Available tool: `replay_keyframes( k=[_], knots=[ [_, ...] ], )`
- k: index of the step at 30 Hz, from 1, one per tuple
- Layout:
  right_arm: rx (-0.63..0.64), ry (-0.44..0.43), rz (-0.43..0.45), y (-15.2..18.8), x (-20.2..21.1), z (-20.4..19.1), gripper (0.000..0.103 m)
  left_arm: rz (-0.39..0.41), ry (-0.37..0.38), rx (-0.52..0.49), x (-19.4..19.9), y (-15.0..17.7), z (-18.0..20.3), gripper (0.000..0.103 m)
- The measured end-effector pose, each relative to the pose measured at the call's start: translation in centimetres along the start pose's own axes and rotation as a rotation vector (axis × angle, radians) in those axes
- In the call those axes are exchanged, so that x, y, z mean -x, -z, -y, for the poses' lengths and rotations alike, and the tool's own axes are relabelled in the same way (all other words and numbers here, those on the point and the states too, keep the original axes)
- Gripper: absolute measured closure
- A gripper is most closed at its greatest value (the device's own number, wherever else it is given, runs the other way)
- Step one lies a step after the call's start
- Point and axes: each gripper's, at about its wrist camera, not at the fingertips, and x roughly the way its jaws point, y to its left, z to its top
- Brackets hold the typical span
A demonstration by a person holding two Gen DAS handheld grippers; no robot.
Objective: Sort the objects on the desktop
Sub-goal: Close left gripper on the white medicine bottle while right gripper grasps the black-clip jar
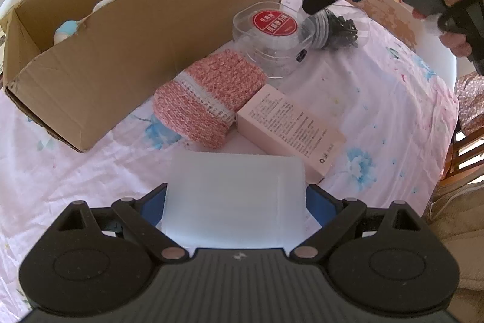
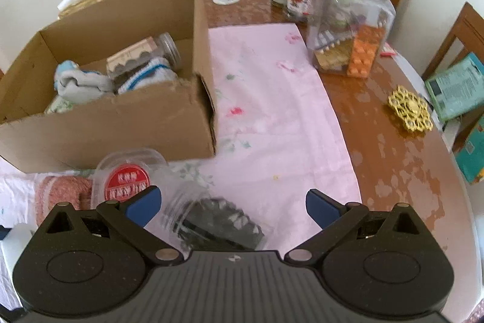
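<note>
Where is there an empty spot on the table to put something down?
The pink cloth is bare between the cardboard box and the big clear jar. It is crowded beside the box, where the knitted pouch, pink carton and round clear container sit close together.

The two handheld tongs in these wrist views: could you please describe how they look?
Both are matte black plastic. Each has a ribbed central body, two round housings and hinged linkage arms with silvery pivot pins, ending in blue finger pads. The left tongs look the same from their own camera. In the left view, the right tongs show raised "DAS" lettering and a pistol-style grip.
</note>
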Motion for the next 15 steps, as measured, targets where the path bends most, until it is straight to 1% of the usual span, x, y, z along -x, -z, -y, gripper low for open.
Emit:
replay_keyframes(
  k=[2,9,12,15],
  knots=[
    [-0.006,-0.006,-0.015,0.5,0.2,0.2,0.000,-0.002,0.000,0.000,0.0,0.0,0.0,0.009],
    [0.002,0.027,-0.056,2.8,1.2,1.4,0.000,-0.003,-0.004,-0.015,0.1,0.0,0.0,0.009],
    [0.012,0.048,-0.057,3.3,1.4,1.7,0.000,-0.003,-0.002,-0.013,0.1,0.0,0.0,0.009],
    [0.023,0.046,-0.051,3.3,1.2,1.7,0.000,-0.001,-0.013,-0.014,-0.1,0.0,0.2,0.009]
  ],
)
